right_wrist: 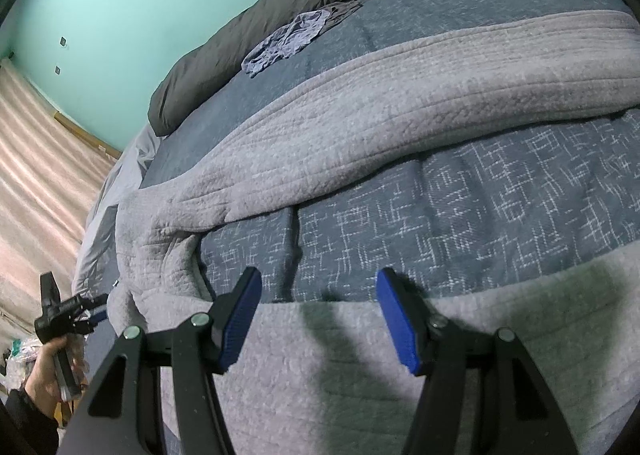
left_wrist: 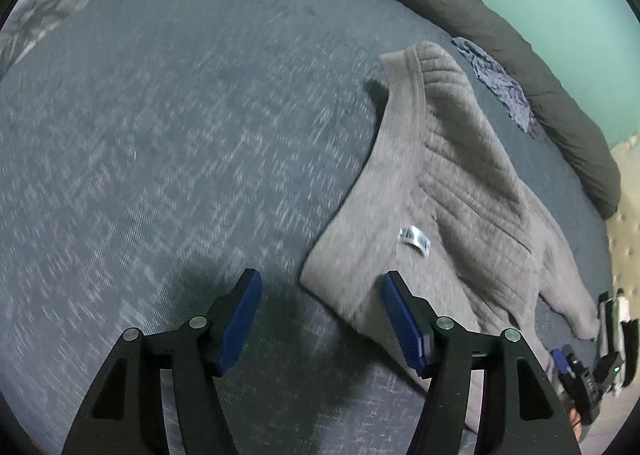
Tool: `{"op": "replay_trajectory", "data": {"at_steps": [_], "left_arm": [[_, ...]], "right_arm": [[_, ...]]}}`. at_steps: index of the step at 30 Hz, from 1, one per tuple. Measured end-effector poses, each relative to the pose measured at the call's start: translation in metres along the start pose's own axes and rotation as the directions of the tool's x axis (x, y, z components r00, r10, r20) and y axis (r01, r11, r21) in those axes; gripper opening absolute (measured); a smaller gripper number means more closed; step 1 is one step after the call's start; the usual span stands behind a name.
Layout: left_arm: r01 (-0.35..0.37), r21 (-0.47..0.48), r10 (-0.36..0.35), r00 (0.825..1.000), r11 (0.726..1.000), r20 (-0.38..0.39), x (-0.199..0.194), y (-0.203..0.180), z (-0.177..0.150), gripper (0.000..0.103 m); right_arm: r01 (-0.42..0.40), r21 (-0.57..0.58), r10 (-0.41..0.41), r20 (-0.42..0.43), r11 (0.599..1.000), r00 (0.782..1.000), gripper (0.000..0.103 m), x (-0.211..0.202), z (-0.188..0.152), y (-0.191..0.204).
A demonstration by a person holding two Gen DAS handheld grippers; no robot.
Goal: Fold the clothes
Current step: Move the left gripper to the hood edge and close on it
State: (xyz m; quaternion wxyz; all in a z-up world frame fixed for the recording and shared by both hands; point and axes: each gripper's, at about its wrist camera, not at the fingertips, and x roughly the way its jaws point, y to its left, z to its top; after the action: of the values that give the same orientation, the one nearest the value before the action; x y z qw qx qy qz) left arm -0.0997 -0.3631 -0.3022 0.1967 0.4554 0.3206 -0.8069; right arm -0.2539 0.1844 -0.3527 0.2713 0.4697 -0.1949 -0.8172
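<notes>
A small white label, its print unreadable, was seen on the grey quilted fleece garment just beyond the left gripper, parted and empty; the right gripper was likewise held apart, gripping nothing.

The black plastic left gripper has two angular arms with triangular cut-outs, round silver screws at the joints, and ribbed blue rectangular pads on its fingers. The black plastic right gripper is built alike, with the same silver screws and blue pads. A dark sleeve covers the person's wrist.
</notes>
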Motion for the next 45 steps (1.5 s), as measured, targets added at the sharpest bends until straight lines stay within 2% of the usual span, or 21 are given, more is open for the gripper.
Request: {"op": "replay_trajectory", "data": {"at_steps": [10, 14, 15, 16, 18, 20, 22, 25, 30, 34, 35, 36, 38, 41, 45], "left_arm": [[0.109, -0.058, -0.109, 0.994, 0.992, -0.004, 0.010, -0.003, -0.007, 0.068], [0.123, -0.054, -0.124, 0.992, 0.991, -0.004, 0.017, -0.012, -0.007, 0.067], [0.122, -0.047, -0.122, 0.992, 0.991, -0.001, 0.018, -0.015, -0.006, 0.062], [0.114, -0.038, -0.114, 0.993, 0.993, 0.001, 0.018, -0.018, -0.006, 0.050], [0.088, -0.015, -0.088, 0.996, 0.996, 0.007, 0.018, -0.026, -0.006, 0.044], [0.091, -0.001, -0.091, 0.996, 0.996, 0.013, 0.013, -0.029, -0.006, 0.037], [0.079, 0.019, -0.079, 0.997, 0.997, 0.019, 0.007, -0.033, -0.005, 0.024], [0.059, 0.040, -0.061, 0.998, 0.997, 0.033, -0.005, -0.040, -0.007, 0.015], [0.030, 0.050, -0.033, 0.997, 0.998, 0.066, -0.039, -0.040, -0.008, 0.007], [0.010, 0.053, -0.015, 0.995, 0.999, 0.095, -0.082, -0.032, -0.017, 0.002], [-0.017, 0.056, 0.010, 0.993, 0.998, 0.114, -0.092, -0.029, -0.022, 0.000], [-0.044, 0.054, 0.036, 0.990, 0.998, 0.133, -0.101, -0.026, -0.026, 0.000], [-0.046, 0.040, 0.040, 0.990, 0.998, 0.135, -0.110, -0.014, -0.031, 0.000], [-0.061, 0.024, 0.058, 0.993, 0.998, 0.104, -0.102, 0.001, -0.039, 0.000], [-0.029, 0.013, 0.028, 0.995, 0.999, 0.091, -0.084, 0.008, -0.048, 0.000]], "right_arm": [[-0.003, 0.003, 0.003, -0.001, 1.000, 1.000, 0.061, 0.001, 0.000, 0.000], [-0.003, 0.003, 0.003, -0.002, 1.000, 1.000, 0.061, 0.001, 0.000, 0.000], [-0.004, 0.003, 0.004, -0.003, 1.000, 1.000, 0.061, 0.001, 0.000, 0.000], [-0.004, 0.004, 0.004, -0.003, 1.000, 1.000, 0.061, 0.001, -0.001, 0.000], [-0.004, 0.004, 0.004, -0.002, 1.000, 1.000, 0.061, 0.001, 0.000, -0.001], [-0.004, 0.005, 0.004, -0.001, 1.000, 1.000, 0.061, 0.000, 0.000, -0.001], [-0.005, 0.006, 0.005, 0.001, 1.000, 1.000, 0.061, 0.000, 0.000, -0.001], [-0.006, 0.005, 0.006, 0.003, 1.000, 1.000, 0.061, 0.000, 0.000, 0.000], [-0.009, 0.004, 0.009, 0.011, 1.000, 1.000, 0.061, -0.002, 0.001, 0.002], [-0.016, 0.008, 0.016, 0.020, 1.000, 1.000, 0.061, -0.006, 0.003, 0.002], [-0.019, 0.010, 0.019, 0.024, 1.000, 1.000, 0.061, -0.008, 0.004, 0.002], [-0.023, 0.012, 0.023, 0.027, 1.000, 0.999, 0.061, -0.010, 0.005, 0.002], [-0.030, 0.015, 0.029, 0.035, 0.999, 0.999, 0.061, -0.013, 0.006, 0.002], [-0.034, 0.021, 0.033, 0.040, 0.999, 0.999, 0.061, -0.015, 0.008, 0.001], [-0.033, 0.023, 0.032, 0.033, 0.999, 0.999, 0.061, -0.013, 0.007, 0.001]]}}
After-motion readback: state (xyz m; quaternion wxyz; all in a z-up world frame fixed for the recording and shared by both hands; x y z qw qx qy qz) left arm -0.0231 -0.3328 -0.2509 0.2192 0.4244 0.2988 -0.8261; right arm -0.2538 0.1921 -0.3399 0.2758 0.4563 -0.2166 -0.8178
